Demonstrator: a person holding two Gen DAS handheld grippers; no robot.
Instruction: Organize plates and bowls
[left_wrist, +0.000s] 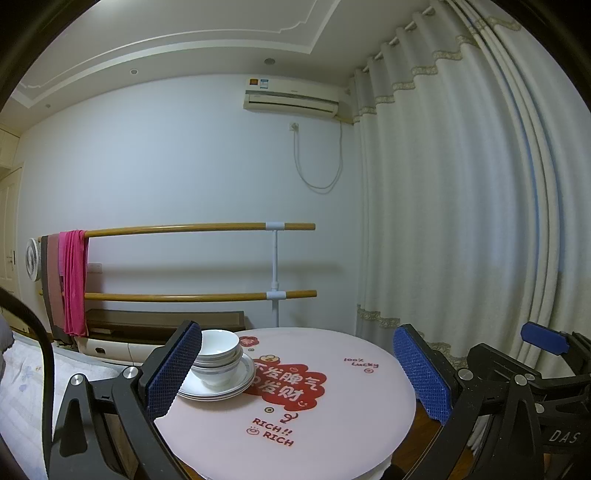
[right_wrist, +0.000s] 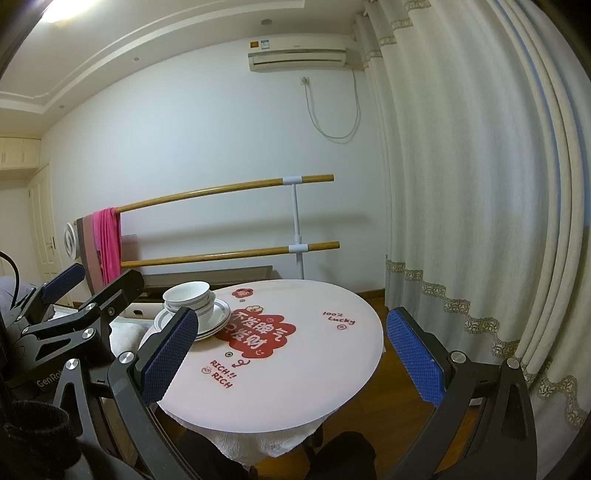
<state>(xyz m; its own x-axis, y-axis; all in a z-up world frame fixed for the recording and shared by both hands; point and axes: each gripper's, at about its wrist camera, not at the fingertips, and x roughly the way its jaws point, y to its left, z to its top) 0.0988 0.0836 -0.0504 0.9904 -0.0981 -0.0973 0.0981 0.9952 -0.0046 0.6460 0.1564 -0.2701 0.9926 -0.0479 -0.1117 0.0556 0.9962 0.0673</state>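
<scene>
1. Your crockery already sits in one pile: the bowls (left_wrist: 218, 350) are nested inside each other on top of the stacked plates (left_wrist: 236, 384), left of centre in the left wrist view and at centre left in the right wrist view.
2. The pile stands near the far left edge of the round tabletop (right_wrist: 314, 369), just beside the red printed patch; the rest of the pink surface carries nothing else that you can see.
3. Your left gripper (left_wrist: 295, 373) has its jaws spread wide and holds nothing; its left pad overlaps the pile in the frame, but you cannot tell from this whether it touches.
4. Your right gripper (right_wrist: 291, 362) is likewise wide open and empty, hanging over the near part of the tabletop, apart from the pile.
5. Judged from this, the stacking looks finished or close to it. All that seems left is perhaps shifting the pile inward from the edge.
</scene>
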